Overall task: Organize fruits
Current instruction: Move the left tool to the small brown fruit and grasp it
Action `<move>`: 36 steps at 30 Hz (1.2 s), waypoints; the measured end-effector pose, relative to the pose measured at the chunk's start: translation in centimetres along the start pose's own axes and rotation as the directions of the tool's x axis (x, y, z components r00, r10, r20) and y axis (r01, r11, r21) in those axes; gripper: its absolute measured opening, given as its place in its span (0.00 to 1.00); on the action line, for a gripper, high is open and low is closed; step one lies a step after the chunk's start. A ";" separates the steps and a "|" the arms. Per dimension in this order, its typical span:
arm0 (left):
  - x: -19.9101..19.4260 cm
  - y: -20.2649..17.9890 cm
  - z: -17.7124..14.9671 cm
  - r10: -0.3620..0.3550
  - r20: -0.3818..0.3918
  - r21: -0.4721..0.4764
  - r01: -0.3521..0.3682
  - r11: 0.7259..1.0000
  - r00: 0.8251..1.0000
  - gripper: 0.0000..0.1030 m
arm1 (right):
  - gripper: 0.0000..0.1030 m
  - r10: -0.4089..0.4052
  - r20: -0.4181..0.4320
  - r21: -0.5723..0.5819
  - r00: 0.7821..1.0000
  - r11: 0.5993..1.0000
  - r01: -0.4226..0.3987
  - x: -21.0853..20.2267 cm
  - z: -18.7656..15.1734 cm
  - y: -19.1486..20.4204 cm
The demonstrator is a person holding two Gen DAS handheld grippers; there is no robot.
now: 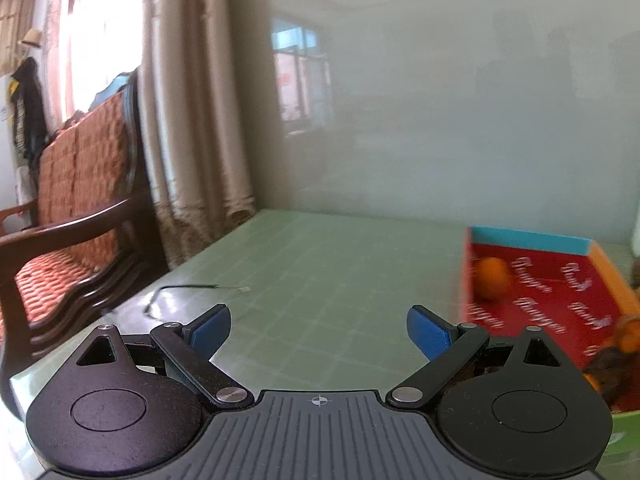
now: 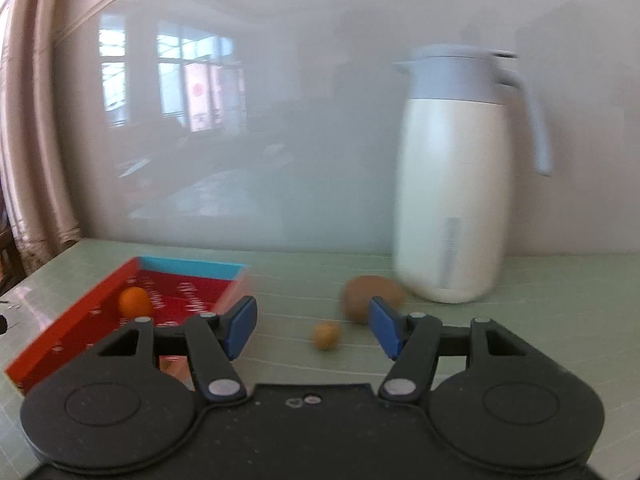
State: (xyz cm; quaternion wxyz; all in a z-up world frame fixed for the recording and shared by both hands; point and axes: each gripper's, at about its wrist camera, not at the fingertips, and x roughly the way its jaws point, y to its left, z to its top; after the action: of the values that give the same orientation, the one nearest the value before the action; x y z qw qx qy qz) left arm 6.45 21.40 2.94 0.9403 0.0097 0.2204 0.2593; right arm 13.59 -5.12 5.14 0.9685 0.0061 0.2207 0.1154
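Note:
A red box with a blue far wall lies on the green table, left of my right gripper; it also shows at the right of the left wrist view. A small orange sits inside it, also seen in the left wrist view. A brown kiwi and a small tan round fruit lie on the table just ahead of my open, empty right gripper. My left gripper is open and empty over bare table, left of the box. Blurred orange and brown fruits lie by the box's near right corner.
A tall white jug with a grey lid and handle stands at the back right, close behind the kiwi. A glossy wall panel backs the table. A wooden chair with an orange cushion and curtains stand left of the table. A thin cable lies near the table's left edge.

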 end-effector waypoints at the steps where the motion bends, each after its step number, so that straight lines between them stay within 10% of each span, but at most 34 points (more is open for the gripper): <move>1: -0.2 -0.8 0.1 -0.011 0.007 0.004 0.011 1.000 1.000 0.92 | 0.60 -0.013 0.001 0.007 1.000 1.000 0.013 -0.2 0.0 -0.9; 21: -2.9 -19.7 2.1 -0.312 0.030 0.095 0.308 0.947 0.950 0.92 | 0.60 -0.276 -0.018 0.190 0.961 0.943 0.274 -5.5 -2.2 -18.4; 36: -1.2 -28.7 1.1 -0.361 -0.070 0.177 0.368 0.913 0.930 0.91 | 0.60 -0.422 -0.051 0.281 0.905 0.864 0.418 -7.5 -4.3 -26.2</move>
State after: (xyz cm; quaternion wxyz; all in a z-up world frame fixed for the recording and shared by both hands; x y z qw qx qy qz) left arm 19.83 -3.89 0.61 0.9628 0.0523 0.2586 0.0578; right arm 10.96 -32.48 2.85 0.9605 0.0981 0.2252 -0.1310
